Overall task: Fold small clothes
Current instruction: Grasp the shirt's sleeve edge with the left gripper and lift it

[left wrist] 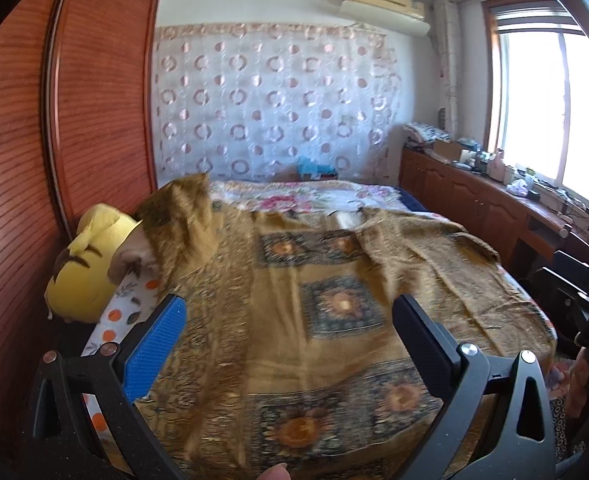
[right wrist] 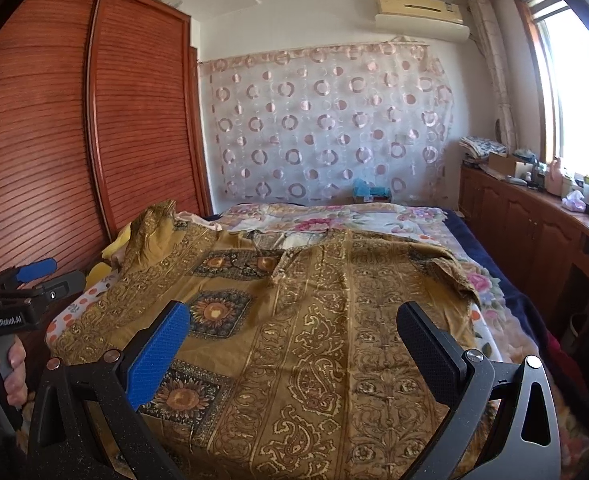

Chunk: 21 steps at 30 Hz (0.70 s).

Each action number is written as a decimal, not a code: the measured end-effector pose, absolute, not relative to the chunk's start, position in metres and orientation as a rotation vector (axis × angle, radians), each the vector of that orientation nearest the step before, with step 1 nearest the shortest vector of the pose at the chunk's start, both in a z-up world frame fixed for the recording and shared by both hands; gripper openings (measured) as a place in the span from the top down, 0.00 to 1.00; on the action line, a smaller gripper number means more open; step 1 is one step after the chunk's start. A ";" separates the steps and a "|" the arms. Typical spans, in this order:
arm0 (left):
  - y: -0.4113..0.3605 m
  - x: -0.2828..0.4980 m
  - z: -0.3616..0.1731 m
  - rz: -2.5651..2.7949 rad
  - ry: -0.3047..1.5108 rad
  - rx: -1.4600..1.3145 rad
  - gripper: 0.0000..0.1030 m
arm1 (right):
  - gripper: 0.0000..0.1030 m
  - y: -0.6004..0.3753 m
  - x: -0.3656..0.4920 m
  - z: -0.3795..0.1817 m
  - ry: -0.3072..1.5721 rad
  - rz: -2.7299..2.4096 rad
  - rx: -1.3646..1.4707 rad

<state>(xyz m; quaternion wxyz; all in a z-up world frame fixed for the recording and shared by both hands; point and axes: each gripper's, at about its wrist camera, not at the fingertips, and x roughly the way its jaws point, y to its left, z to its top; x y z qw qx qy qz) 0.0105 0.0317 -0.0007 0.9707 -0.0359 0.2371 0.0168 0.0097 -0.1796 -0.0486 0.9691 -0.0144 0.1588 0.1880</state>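
Note:
A golden-brown patterned garment (left wrist: 326, 264) lies spread front-up over the bed, also seen in the right wrist view as the same garment (right wrist: 334, 320). Its left sleeve (left wrist: 182, 216) stands bunched up against a yellow plush toy. Its right sleeve (right wrist: 450, 268) lies flat toward the bed's right side. My left gripper (left wrist: 290, 308) hovers open over the garment's lower left part, holding nothing. My right gripper (right wrist: 294, 312) is open too, above the lower middle of the garment, with nothing between its fingers. The left view is motion-blurred.
A yellow plush toy (left wrist: 90, 264) sits at the bed's left edge beside a tall wooden wardrobe (left wrist: 54, 140). A floral bedspread (right wrist: 314, 216) covers the far half of the bed. Low wooden cabinets (right wrist: 526, 224) with clutter run under the window on the right.

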 end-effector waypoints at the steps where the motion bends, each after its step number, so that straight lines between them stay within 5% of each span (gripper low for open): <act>1: 0.038 0.013 -0.004 0.043 0.486 -0.076 0.00 | 0.00 -0.175 0.015 -0.050 0.324 0.391 -0.042; 21: 0.147 0.056 -0.043 0.146 0.564 -0.105 0.01 | 0.00 -0.134 0.100 -0.069 0.415 0.603 -0.131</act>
